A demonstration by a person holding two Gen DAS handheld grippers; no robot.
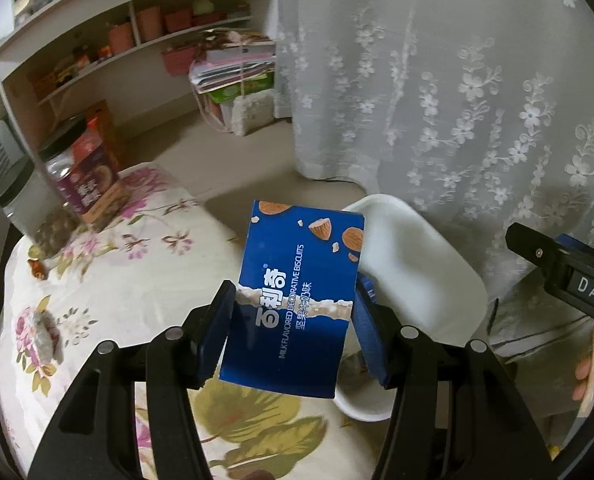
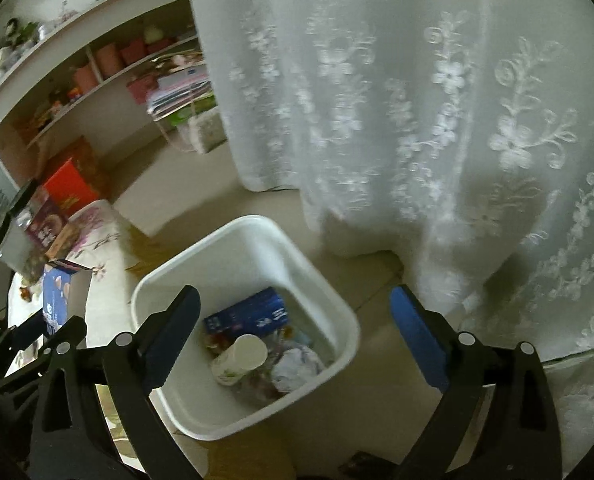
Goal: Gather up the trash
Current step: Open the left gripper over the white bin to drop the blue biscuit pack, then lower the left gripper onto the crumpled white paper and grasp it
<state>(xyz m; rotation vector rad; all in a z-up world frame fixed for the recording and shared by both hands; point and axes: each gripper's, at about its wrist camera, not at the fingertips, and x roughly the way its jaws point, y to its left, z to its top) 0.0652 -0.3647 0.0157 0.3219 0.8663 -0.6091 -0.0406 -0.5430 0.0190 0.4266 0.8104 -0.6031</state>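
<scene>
My left gripper is shut on a blue biscuit box with almond pictures and holds it upright above the edge of the flowered table, beside the white trash bin. The box also shows in the right wrist view, held by the left gripper at the far left. My right gripper is open and empty, hovering over the white bin. Inside the bin lie a blue carton, a paper cup and crumpled wrappers.
The flowered tablecloth carries a purple-labelled jar, a clear jar, nut scraps and a crumpled wad. A lace curtain hangs behind the bin. Shelves and stacked papers stand at the back.
</scene>
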